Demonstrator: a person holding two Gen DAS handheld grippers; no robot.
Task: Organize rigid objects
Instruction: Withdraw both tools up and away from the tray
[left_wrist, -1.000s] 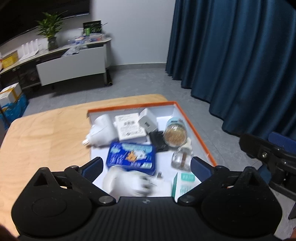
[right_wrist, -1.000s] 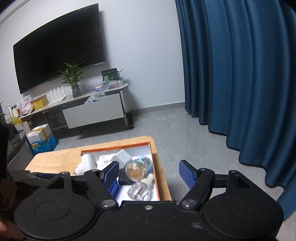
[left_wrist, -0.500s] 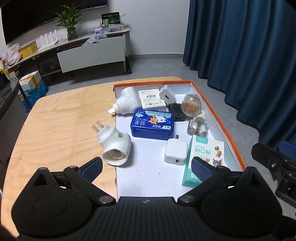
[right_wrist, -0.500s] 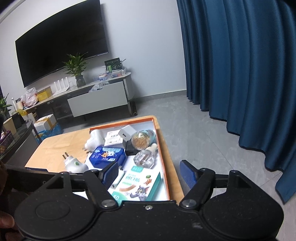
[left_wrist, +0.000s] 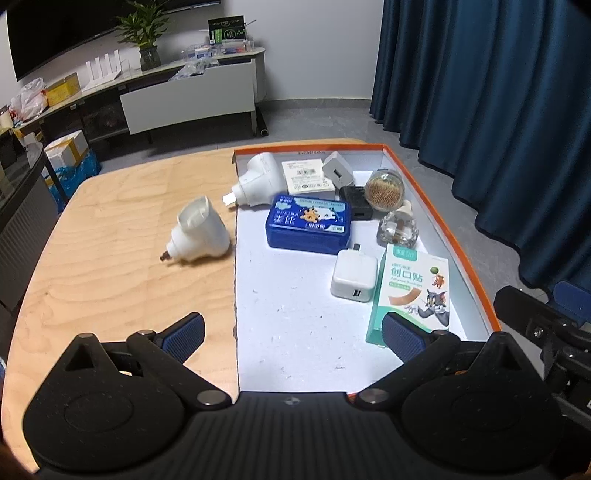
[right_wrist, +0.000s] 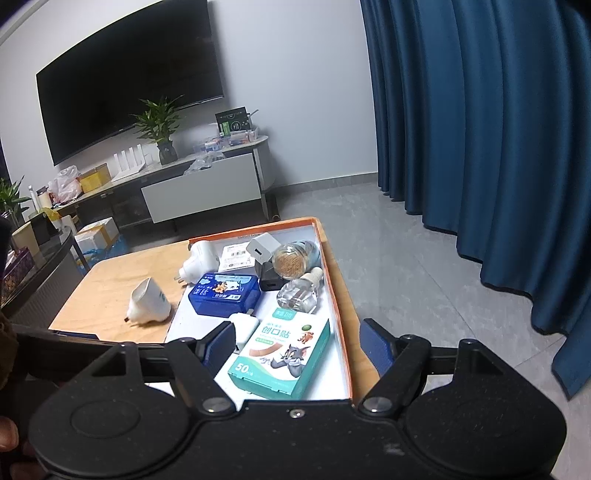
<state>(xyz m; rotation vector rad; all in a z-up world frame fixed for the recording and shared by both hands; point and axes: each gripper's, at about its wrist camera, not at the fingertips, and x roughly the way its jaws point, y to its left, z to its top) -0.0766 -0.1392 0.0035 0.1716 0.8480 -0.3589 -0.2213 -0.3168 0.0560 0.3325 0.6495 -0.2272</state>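
Note:
An orange-rimmed white tray (left_wrist: 458, 243) (right_wrist: 338, 302) holds a blue tin (left_wrist: 308, 223) (right_wrist: 223, 293), a white charger (left_wrist: 354, 276), a green plaster box (left_wrist: 413, 291) (right_wrist: 282, 354), a glass bottle (left_wrist: 398, 226) (right_wrist: 298, 293), a toothpick jar (left_wrist: 384, 190) (right_wrist: 290, 260), a black adapter (left_wrist: 356, 203), a small white cube plug (left_wrist: 337, 170), a label card (left_wrist: 306, 177) and a white plug (left_wrist: 256, 179). A second white plug (left_wrist: 199, 230) (right_wrist: 147, 301) lies on the wooden table (left_wrist: 110, 266), left of the tray. My left gripper (left_wrist: 293, 332) is open and empty above the tray's near end. My right gripper (right_wrist: 299, 343) is open and empty over the plaster box.
The table's right edge runs along the tray, with grey floor and a blue curtain (right_wrist: 480, 147) beyond. A TV cabinet (right_wrist: 199, 184) with a plant stands against the far wall. A dark side table (left_wrist: 18, 199) is at the left.
Both grippers have drawn back and up from the tray. The second white plug, blurred inside the tray a second ago, now lies on the table left of the tray.

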